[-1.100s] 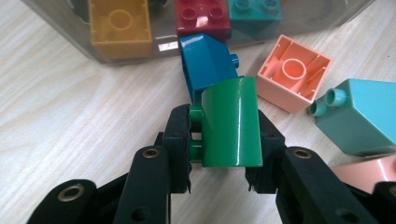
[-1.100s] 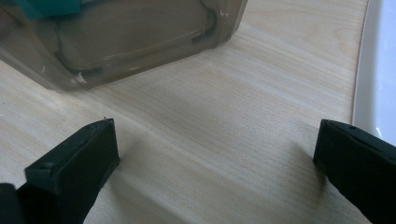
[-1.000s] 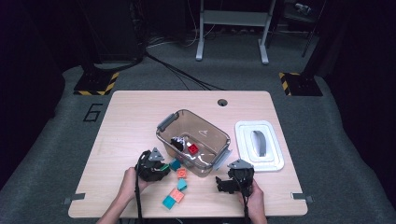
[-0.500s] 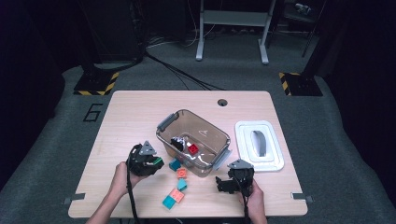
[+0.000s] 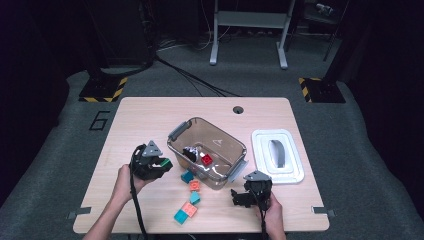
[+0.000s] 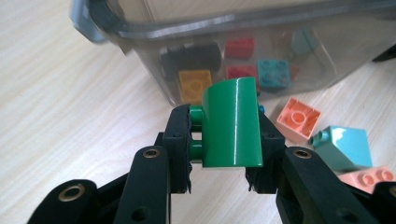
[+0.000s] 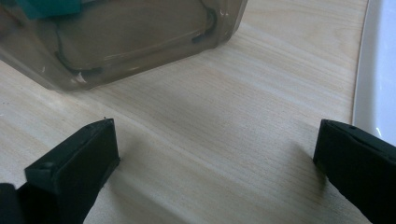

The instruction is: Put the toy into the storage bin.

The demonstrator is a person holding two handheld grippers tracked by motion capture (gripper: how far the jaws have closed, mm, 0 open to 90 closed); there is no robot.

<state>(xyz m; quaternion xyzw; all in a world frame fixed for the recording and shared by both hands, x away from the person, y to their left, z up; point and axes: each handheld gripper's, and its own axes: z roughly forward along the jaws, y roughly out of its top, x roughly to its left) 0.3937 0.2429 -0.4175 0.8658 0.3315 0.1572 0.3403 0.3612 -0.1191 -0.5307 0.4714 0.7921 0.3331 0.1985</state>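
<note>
High view: light wood table [image 5: 150, 120], grey carpet floor [image 5: 65, 130].

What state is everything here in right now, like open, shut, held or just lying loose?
Left gripper: shut on the green block.
Green block: held off the table, beside the bin.
Right gripper: open, holding nothing, low over the table.
Clear bin: open, lid off, a few blocks inside.
White lid: lying flat on the table, right of the bin.
Loose blocks: lying on the table in front of the bin.
</note>
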